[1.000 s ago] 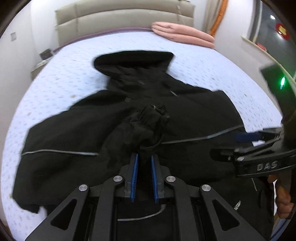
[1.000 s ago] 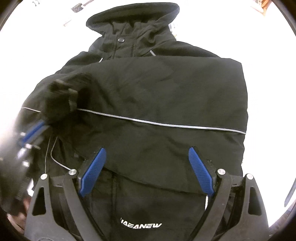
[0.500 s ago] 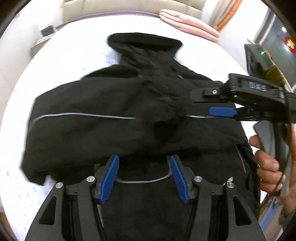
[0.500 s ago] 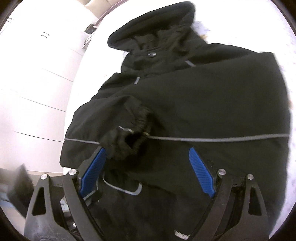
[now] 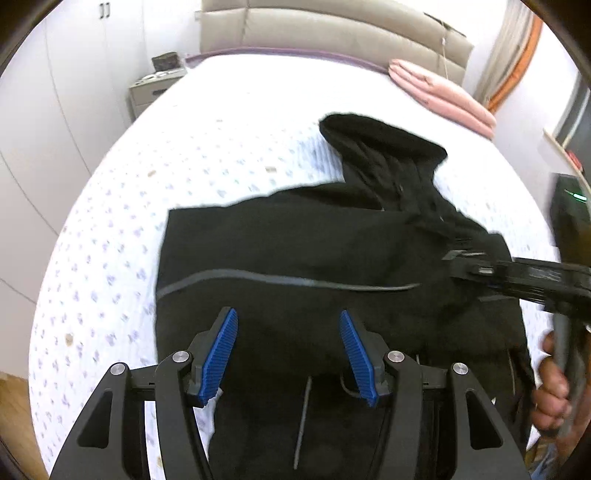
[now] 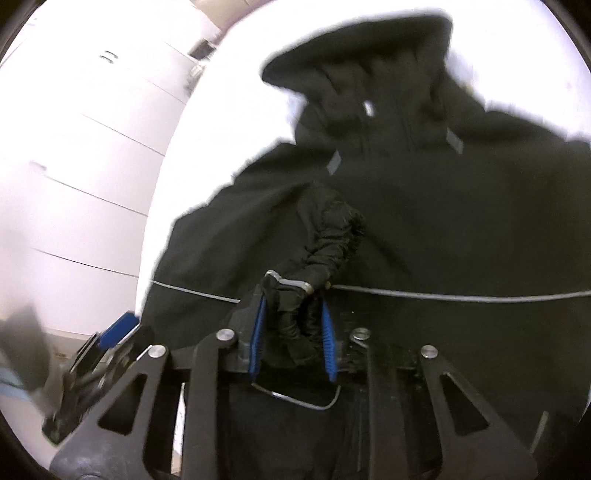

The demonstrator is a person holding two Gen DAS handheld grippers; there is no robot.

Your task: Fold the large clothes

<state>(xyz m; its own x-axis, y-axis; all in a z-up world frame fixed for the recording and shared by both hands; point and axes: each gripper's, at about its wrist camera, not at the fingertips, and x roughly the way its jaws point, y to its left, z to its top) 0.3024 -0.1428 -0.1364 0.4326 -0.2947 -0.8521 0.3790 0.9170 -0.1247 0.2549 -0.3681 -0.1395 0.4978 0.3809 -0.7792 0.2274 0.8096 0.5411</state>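
Observation:
A large black jacket [image 5: 295, 251] with thin grey piping lies on the bed, its collar toward the headboard and both sleeves folded across the body. My left gripper [image 5: 288, 350] is open and empty, above the jacket's lower part. My right gripper [image 6: 293, 332] is shut on the black sleeve cuff [image 6: 295, 291], which is bunched between its blue pads. In the left wrist view the right gripper [image 5: 517, 277] reaches in from the right over the jacket. The left gripper's blue pad [image 6: 118, 328] shows at the lower left of the right wrist view.
The bed [image 5: 147, 192] has a white sheet with small purple marks. Folded pink bedding [image 5: 443, 92] lies near the beige headboard [image 5: 332, 29]. A nightstand [image 5: 155, 85] and white wardrobes [image 5: 55, 110] stand left of the bed. A dark device with a green light [image 5: 570, 214] is at the right.
My left gripper let go of the sleeve cuff, opened and drew back to the left. My right gripper moved onto the cuff and closed on it.

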